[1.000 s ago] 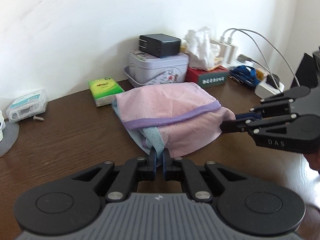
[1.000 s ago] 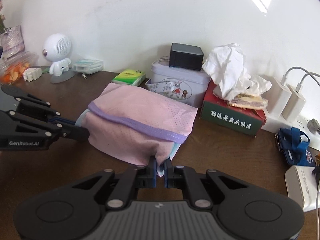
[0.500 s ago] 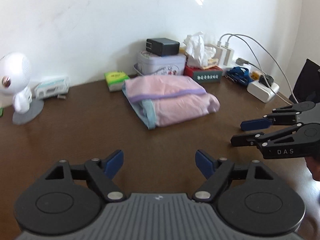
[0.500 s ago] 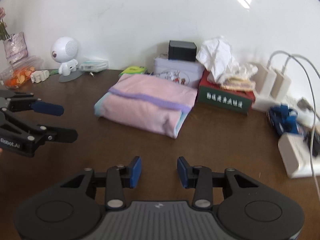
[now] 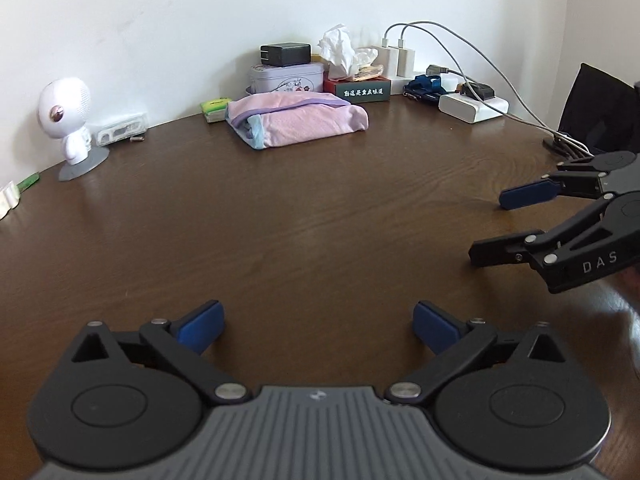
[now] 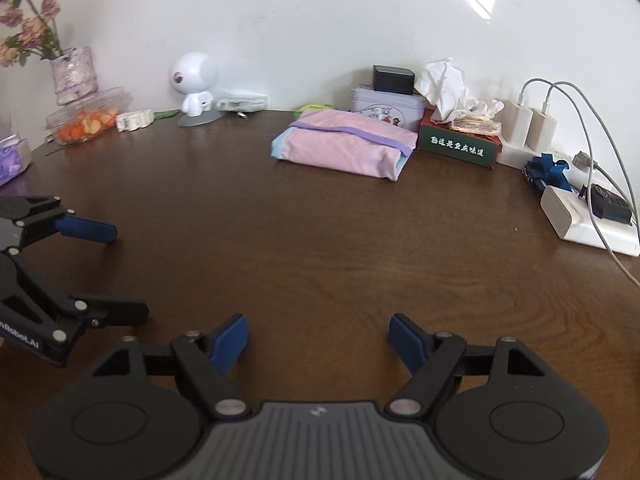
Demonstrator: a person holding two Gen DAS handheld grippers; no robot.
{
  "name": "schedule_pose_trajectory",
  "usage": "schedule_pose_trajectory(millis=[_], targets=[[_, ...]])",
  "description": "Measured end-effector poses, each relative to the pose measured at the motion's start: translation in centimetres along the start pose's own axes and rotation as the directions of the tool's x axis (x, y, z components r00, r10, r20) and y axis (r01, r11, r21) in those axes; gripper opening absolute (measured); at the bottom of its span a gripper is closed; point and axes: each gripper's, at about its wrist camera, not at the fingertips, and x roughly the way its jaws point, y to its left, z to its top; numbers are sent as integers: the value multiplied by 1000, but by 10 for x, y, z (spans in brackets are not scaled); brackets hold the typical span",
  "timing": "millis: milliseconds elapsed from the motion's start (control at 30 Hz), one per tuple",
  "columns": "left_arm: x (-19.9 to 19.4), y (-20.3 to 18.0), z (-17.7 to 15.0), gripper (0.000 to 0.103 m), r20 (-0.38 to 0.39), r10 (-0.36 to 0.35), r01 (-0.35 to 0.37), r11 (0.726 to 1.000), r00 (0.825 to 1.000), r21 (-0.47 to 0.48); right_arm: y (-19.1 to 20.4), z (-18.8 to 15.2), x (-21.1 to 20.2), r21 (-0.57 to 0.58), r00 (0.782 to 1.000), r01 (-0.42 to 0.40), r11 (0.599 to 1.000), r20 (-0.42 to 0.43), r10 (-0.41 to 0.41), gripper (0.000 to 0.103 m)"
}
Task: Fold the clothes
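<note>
The brown table point(image 5: 320, 208) is seen bare in front. The folded pink garment point(image 5: 298, 123) is laid at twelve o'clock, near the far tin point(image 5: 286, 77). The left gripper point(image 5: 316, 322) and right gripper point(image 6: 318, 340), jaws just opened wide, are held well apart from it, nothing between them.

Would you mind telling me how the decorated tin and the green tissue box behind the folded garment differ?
The tin is pale lilac with a cartoon print; the tissue box is dark green with white characters. The tin carries a black adapter on its closed lid; the tissue box is open, with crumpled tissue sticking up. Both stand against the wall behind the folded garment.
</note>
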Motion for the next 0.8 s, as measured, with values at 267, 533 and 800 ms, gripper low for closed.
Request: schedule_pose_trajectory(millis=[267, 533, 800], targets=[[-33, -14, -29, 103, 3, 51, -50, 998, 999, -43, 21, -41, -40, 7, 1000, 7, 1000, 25, -7, 94], [-71, -27, -60, 102, -27, 109, -112, 988, 994, -104, 41, -76, -76, 30, 999, 33, 999, 14, -34, 103], [-114, -47, -97, 102, -66, 198, -207, 959, 978, -194, 61, -109, -112, 69, 997, 74, 995, 13, -75, 103]])
